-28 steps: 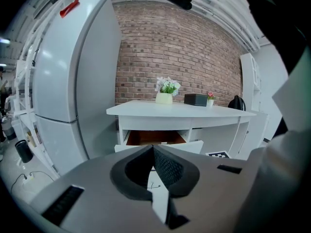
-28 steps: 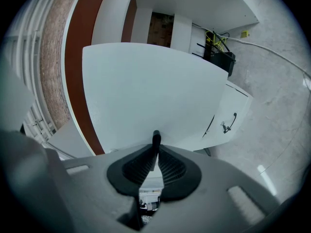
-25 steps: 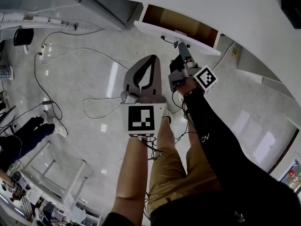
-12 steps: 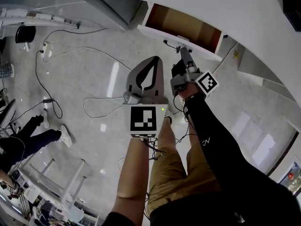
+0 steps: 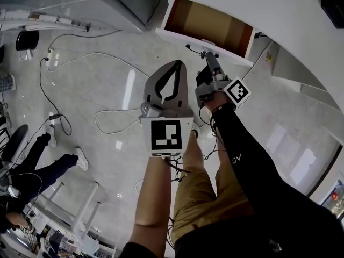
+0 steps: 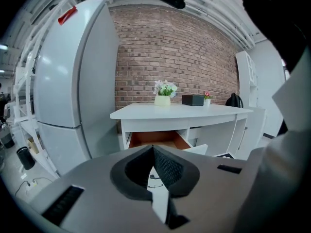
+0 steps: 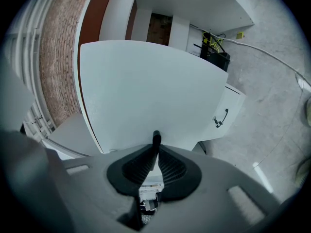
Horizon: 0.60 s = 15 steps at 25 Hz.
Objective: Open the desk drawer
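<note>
The white desk (image 5: 258,9) runs across the top of the head view, and its drawer (image 5: 207,28) stands pulled out, showing a brown inside. My right gripper (image 5: 207,56) is shut on the drawer's dark handle (image 5: 195,48). In the right gripper view the white drawer front (image 7: 146,91) fills the middle and the black handle (image 7: 156,139) sticks up between the shut jaws of the right gripper (image 7: 156,148). My left gripper (image 5: 176,64) hangs over the floor, shut and empty, left of the right one. Past the left gripper (image 6: 153,148), its view shows the desk (image 6: 180,111) and the open drawer (image 6: 160,139).
Cables (image 5: 80,58) trail over the pale tiled floor. A grey fridge (image 6: 73,91) stands left of the desk. A plant pot (image 6: 163,100) and a black box (image 6: 193,99) sit on the desktop. A person's legs (image 5: 48,160) show at the left. A lower cabinet handle (image 7: 221,118) is at right.
The drawer has slid further out of the desk and shows more of its brown inside. My right gripper came back with the handle. The left gripper barely moved.
</note>
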Tool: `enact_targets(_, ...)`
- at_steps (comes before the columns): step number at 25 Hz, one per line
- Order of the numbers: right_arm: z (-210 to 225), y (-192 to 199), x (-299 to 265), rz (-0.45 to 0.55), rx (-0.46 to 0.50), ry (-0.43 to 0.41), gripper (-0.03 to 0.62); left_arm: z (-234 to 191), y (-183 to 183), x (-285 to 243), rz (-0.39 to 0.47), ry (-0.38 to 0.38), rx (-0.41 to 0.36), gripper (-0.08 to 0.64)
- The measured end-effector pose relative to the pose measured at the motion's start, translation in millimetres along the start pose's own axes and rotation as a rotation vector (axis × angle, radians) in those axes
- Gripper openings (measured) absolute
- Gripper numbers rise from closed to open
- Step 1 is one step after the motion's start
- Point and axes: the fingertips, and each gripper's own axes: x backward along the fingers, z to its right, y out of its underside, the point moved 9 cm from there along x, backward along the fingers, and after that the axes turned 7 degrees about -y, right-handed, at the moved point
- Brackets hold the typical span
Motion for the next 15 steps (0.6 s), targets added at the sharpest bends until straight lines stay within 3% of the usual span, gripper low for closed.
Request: enact_targets(15,2.1,12.5,13.5,0.015,0.011,0.022,0.035,-8.9,-4.8,17.1,0.029,0.038,-0.042,0.005)
